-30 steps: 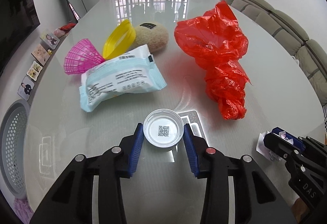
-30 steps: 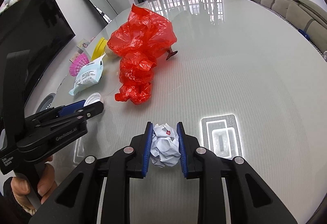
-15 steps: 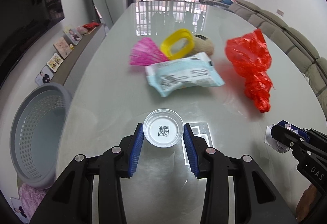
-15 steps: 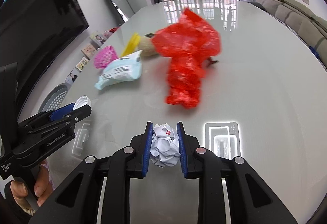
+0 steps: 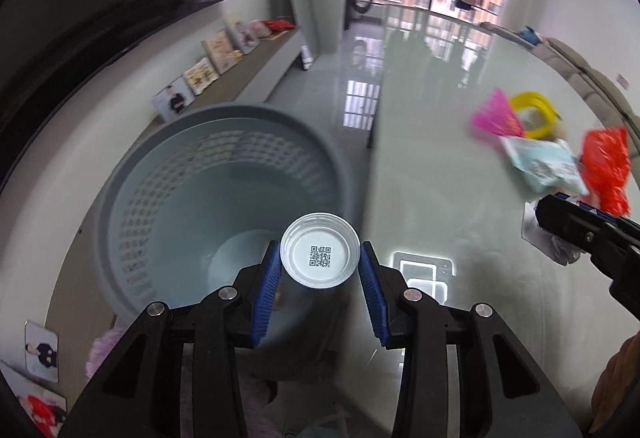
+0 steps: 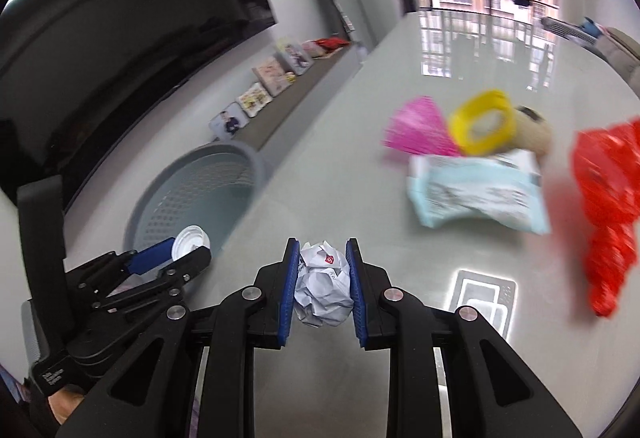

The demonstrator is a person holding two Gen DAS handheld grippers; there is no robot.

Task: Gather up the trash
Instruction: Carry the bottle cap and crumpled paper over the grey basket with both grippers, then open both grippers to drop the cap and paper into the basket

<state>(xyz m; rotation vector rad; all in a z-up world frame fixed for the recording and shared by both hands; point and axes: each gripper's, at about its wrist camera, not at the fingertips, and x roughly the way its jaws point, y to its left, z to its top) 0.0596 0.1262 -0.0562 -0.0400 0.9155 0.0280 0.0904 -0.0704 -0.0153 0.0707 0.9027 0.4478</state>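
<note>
My left gripper (image 5: 320, 268) is shut on a small white plastic cup (image 5: 320, 255) with a QR code on its base, held over the grey perforated basket (image 5: 192, 174) beside the table; the gripper also shows in the right wrist view (image 6: 182, 252). My right gripper (image 6: 323, 280) is shut on a crumpled white paper ball (image 6: 323, 284) above the table's left edge, and also shows in the left wrist view (image 5: 560, 226). On the table lie a red plastic bag (image 6: 608, 206) and a light blue wrapper (image 6: 476, 194).
A pink shuttlecock-like item (image 6: 416, 130), a yellow ring (image 6: 482, 122) and a tan round object (image 6: 536, 130) lie behind the wrapper. The glass table (image 6: 360, 174) has its left edge next to the basket. Framed pictures (image 5: 200, 78) line a low shelf under a dark TV.
Both grippers have swung left with their loads. The left gripper went from above the table to over the basket. The right gripper now faces the table's left edge.
</note>
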